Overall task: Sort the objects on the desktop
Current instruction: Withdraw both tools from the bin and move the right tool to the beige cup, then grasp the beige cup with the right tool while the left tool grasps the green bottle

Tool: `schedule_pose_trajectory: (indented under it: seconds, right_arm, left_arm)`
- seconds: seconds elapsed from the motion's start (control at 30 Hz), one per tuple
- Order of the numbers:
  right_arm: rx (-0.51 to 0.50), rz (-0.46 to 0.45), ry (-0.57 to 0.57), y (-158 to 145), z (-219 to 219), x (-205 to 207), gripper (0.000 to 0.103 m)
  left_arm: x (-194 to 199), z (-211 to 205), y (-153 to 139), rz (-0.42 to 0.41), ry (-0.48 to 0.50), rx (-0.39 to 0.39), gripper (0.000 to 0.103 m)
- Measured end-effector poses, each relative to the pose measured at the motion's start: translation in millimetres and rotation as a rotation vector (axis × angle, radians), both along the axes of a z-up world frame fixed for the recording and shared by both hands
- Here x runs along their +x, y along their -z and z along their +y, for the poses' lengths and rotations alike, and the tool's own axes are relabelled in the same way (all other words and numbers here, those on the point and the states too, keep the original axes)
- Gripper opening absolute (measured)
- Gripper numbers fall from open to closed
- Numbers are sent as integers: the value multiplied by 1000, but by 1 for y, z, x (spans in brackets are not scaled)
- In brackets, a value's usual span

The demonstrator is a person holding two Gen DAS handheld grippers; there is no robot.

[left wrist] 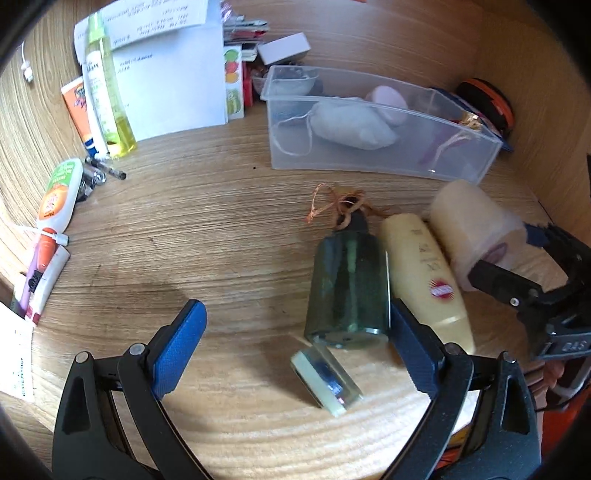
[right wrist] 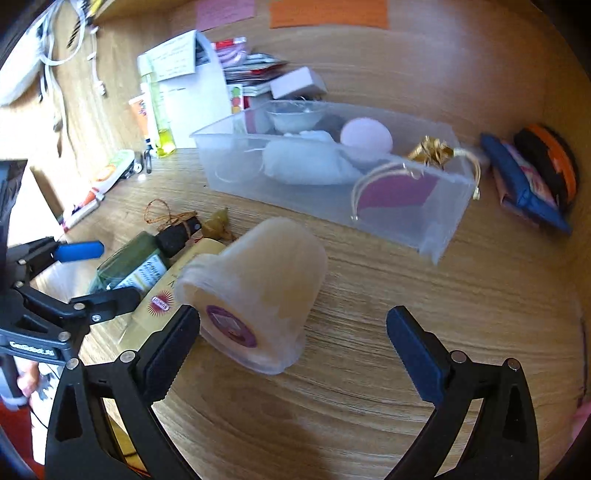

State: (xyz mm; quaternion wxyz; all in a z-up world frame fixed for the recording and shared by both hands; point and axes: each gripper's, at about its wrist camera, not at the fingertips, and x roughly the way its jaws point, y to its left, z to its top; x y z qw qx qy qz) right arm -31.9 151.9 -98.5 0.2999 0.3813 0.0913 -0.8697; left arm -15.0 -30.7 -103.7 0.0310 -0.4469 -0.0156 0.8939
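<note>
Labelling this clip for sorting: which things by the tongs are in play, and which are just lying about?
In play:
- green bottle, between the open left tongs
- cream jar, lying between the open right tongs
- yellow tube
- clear bin

Lying about:
- papers
- spray bottle
- white cable

A home desk nook — a wood-grain bench (left wrist: 221, 229) walled in wood, with sticky notes (right wrist: 328, 13) above the clear plastic bin (right wrist: 436, 206); left of the bin lie toiletry tubes (left wrist: 59, 195), papers (left wrist: 170, 85) and charger cables (right wrist: 55, 55).
</note>
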Motion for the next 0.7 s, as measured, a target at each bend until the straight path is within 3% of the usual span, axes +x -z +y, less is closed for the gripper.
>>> schedule_pose_trajectory:
  seconds: [0.13,0.3,0.43,0.6,0.7]
  right_arm:
    - [-42,-48,31,3,0,-5,101]
    - [-28,-78,-15,3,-9,-16,101]
    - [42,-56,-75,-2,-18,-28,101]
    - [139,1,-163,-4,-33,-38,100]
    - [147,16,-192,0,-36,-40,97]
  left_arm:
    - [-9,-6,0,4,-5,20,98]
    - [-18,-10,-2,13,-8,17,97]
    - [-23,-13,-1,5,-1,15,79]
    - [-30,-17,-1,3,-1,25,73]
    - [-36,-18,-1,4,-3,30,70]
